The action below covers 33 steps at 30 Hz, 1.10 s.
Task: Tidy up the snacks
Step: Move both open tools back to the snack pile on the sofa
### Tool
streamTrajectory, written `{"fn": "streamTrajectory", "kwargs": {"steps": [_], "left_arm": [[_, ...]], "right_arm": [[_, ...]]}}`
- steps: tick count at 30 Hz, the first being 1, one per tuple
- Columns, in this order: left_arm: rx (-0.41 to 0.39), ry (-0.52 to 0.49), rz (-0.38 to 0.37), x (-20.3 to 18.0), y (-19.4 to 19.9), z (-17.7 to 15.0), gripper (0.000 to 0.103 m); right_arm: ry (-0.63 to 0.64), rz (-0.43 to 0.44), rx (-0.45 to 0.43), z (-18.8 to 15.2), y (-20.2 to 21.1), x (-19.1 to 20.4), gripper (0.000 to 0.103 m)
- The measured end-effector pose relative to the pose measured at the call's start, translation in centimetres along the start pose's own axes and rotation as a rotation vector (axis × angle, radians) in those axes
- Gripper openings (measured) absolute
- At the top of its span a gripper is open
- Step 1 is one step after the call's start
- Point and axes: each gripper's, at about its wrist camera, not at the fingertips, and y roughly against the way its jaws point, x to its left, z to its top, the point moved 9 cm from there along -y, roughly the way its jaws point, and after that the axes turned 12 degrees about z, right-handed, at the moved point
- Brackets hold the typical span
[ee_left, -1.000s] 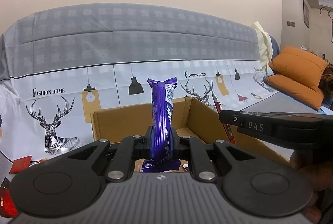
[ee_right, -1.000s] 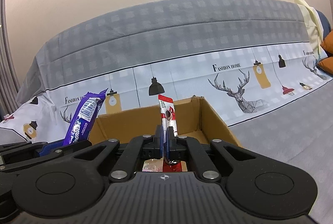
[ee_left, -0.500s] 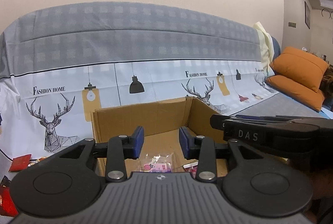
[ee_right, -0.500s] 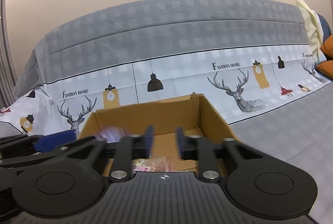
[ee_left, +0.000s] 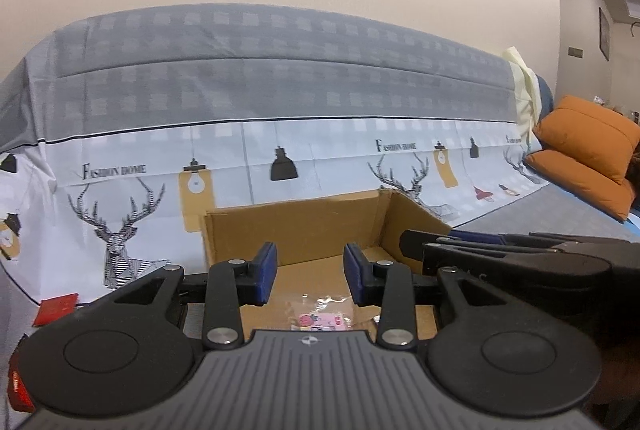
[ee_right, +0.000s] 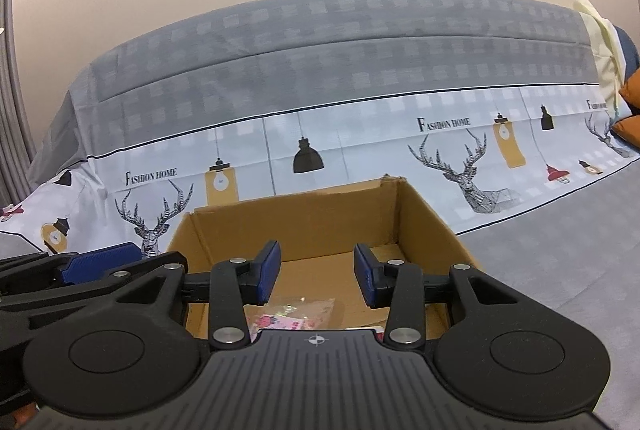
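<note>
Left gripper (ee_left: 310, 274) now spread, purple packet gone; right gripper (ee_right: 316, 278) likewise, over cardboard box (ee_right: 320, 222)

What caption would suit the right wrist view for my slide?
Right claw open and empty above the cardboard box, a pink snack packet lying inside.

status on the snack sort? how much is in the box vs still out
Done: a clear packet with pink print lies on the floor of the cardboard box; other contents are hidden behind the grippers. In hand: nothing; the left gripper and right gripper are both open over the box. Left: red packets remain outside on the sofa cover.
</note>
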Motion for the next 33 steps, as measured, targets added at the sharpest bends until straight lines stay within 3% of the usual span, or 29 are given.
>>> {"fn": "streamTrajectory", "kwargs": {"steps": [7, 11, 16, 20, 24, 28, 32, 33], "left_arm": [[0.044, 0.073, 0.071, 4.3, -0.3, 0.0, 0.036], [0.086, 0.150, 0.129, 8.2, -0.4, -0.3, 0.025], [0.147, 0.277, 0.217, 14.2, -0.4, -1.0, 0.024], [0.197, 0.416, 0.272, 19.3, -0.5, -2.1, 0.024], [0.242, 0.568, 0.304, 23.9, -0.3, -3.6, 0.024], [0.272, 0.656, 0.327, 27.5, -0.5, -6.9, 0.025], [0.381, 0.896, 0.341, 30.8, -1.6, -11.4, 0.026], [0.399, 0.962, 0.345, 31.5, -1.9, -12.1, 0.035]], "right_arm": [[-0.004, 0.038, 0.006, -0.4, -1.2, 3.1, 0.043], [0.013, 0.071, 0.005, -0.8, -1.8, 5.7, 0.043], [0.028, 0.130, 0.001, -1.3, -2.5, 9.4, 0.043], [0.061, 0.197, -0.002, -1.7, -3.0, 12.6, 0.041], [0.113, 0.281, 0.002, -2.5, -3.4, 16.1, 0.031], [0.160, 0.350, 0.012, -3.5, -3.7, 18.9, 0.030], [0.155, 0.397, 0.088, -5.5, -5.0, 20.9, 0.030], [0.146, 0.407, 0.115, -6.1, -5.5, 21.4, 0.030]]}}
